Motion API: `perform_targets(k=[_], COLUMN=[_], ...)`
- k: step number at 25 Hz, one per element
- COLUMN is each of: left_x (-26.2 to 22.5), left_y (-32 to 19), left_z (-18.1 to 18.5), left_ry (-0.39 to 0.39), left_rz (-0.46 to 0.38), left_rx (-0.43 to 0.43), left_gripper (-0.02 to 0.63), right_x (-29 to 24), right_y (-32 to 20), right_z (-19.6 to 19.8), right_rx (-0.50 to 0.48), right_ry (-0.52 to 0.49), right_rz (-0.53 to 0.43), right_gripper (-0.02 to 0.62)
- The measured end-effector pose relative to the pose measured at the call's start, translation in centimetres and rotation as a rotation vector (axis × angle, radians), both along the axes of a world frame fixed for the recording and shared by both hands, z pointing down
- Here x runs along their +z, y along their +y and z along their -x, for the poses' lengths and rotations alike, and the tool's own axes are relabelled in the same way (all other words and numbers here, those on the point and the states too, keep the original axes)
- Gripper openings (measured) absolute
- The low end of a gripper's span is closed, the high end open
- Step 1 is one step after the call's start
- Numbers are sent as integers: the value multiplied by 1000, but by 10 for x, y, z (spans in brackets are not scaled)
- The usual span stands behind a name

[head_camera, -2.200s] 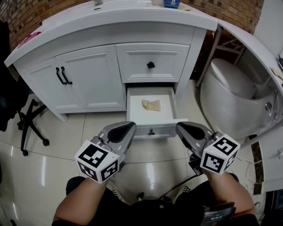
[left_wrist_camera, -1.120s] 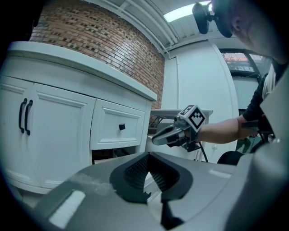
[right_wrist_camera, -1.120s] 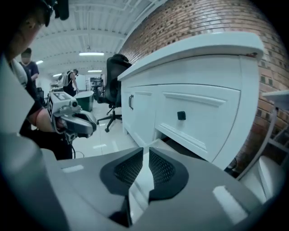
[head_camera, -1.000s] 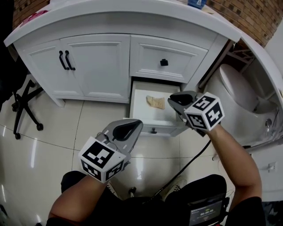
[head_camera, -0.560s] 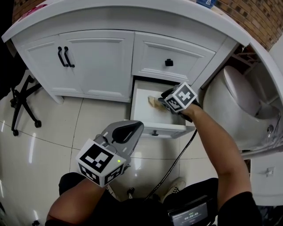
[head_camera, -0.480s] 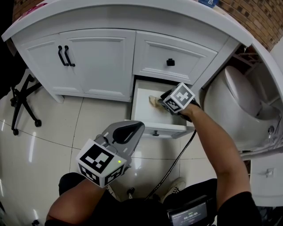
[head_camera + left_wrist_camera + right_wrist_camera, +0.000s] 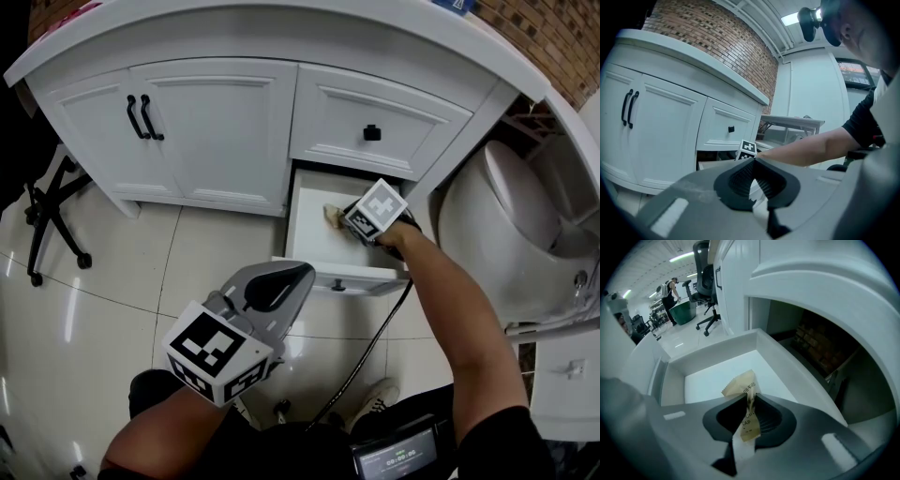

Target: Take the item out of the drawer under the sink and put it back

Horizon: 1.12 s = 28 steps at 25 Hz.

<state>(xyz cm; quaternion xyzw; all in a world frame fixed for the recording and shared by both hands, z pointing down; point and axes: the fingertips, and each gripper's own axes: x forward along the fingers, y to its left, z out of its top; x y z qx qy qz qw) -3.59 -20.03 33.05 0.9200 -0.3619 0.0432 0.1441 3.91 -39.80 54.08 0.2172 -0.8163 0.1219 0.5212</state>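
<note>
The white lower drawer (image 7: 314, 255) under the sink stands pulled out. Inside it lies a tan paper packet (image 7: 331, 214), mostly hidden by my right gripper (image 7: 349, 221) in the head view. In the right gripper view the tan packet (image 7: 743, 385) stands pinched between the jaws of my right gripper (image 7: 749, 409), which is shut on it over the drawer floor (image 7: 708, 380). My left gripper (image 7: 281, 289) hangs shut above the floor tiles in front of the drawer, holding nothing. In the left gripper view my left gripper (image 7: 753, 176) points toward the cabinet.
A closed upper drawer with a black knob (image 7: 372, 132) sits above the open one. Double cabinet doors with black handles (image 7: 143, 117) stand at the left. A white toilet (image 7: 511, 234) is at the right, an office chair base (image 7: 52, 234) at the far left. A black cable (image 7: 370, 328) trails from my right arm.
My right gripper reached from the floor area into the open drawer and closed on the tan packet. My left gripper stayed low in front, drifting slightly right.
</note>
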Motion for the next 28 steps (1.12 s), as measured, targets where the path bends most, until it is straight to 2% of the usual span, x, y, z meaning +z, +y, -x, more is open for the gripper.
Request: perform_targets(k=[13, 23, 28], left_x=[-2, -8, -13], left_y=[3, 10, 14], left_z=[0, 2, 1], left_ry=[-1, -13, 0], left_rz=[-9, -33, -38], left_rx=[-10, -9, -8], left_gripper=[3, 3, 3], right_x=[-27, -97, -136], right_y=[-1, 24, 44], right_z=[0, 2, 3], right_rx=[22, 21, 19], right_ry=[7, -51, -142], right_rz=[-73, -163, -209], right_gripper=[20, 18, 18])
